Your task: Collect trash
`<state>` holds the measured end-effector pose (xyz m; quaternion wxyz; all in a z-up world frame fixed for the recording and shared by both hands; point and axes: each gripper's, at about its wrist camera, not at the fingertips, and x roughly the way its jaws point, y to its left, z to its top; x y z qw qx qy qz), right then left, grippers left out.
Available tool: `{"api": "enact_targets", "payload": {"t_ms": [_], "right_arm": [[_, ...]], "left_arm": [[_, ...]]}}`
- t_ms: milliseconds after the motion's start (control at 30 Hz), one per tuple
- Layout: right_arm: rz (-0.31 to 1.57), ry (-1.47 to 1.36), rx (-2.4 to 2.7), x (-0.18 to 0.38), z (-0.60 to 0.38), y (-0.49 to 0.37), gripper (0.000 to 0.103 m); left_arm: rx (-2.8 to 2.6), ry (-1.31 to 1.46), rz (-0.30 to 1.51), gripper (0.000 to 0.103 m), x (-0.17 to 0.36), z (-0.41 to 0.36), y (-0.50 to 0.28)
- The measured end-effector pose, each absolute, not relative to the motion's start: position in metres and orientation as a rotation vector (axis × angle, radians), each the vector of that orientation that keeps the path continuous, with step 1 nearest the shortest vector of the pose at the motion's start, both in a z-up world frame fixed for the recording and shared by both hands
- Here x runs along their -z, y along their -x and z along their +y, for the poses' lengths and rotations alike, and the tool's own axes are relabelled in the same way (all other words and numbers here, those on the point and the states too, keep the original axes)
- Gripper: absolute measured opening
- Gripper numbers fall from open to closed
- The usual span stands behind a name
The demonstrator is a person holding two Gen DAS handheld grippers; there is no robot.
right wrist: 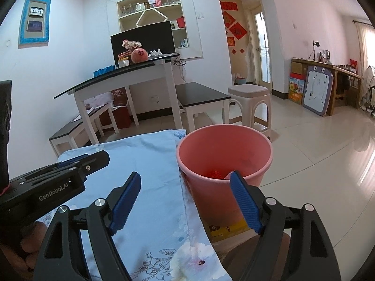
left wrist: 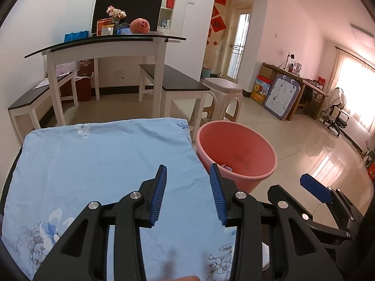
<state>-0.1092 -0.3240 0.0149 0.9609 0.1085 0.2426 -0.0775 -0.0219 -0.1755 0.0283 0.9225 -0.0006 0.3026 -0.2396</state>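
A pink plastic bucket [left wrist: 236,149] [right wrist: 225,149] stands just off the right edge of a light blue floral cloth [left wrist: 105,154] [right wrist: 152,159]. Small crumpled scraps lie in its bottom, a pale one [left wrist: 226,167] and a red one [right wrist: 215,174]. My left gripper [left wrist: 188,167] hovers over the cloth near the bucket, its blue pads apart with nothing between them. My right gripper [right wrist: 185,174] is spread wide and empty, its right finger in front of the bucket's near rim. Each gripper also shows in the other's view: the right gripper [left wrist: 314,187] and the left gripper [right wrist: 70,171].
A yellow box [right wrist: 225,229] lies under the bucket. A tiny dark speck [right wrist: 201,262] sits on the cloth's near corner. Beyond are a white glass-topped table [left wrist: 105,46], two dark-topped benches [left wrist: 178,82], a beige plastic stool [left wrist: 223,93] and tiled floor [left wrist: 293,145] to the right.
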Motion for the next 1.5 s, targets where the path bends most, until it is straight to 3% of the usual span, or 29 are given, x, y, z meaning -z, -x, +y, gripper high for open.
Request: {"api": "enact_targets", "payload": {"t_ms": [1500], "right_arm": [[0.442, -0.211, 0.204, -0.029, -0.322, 0.114, 0.077]], "left_arm": [[0.421, 0.019, 0.627, 0.038, -0.018, -0.168, 0.017]]}}
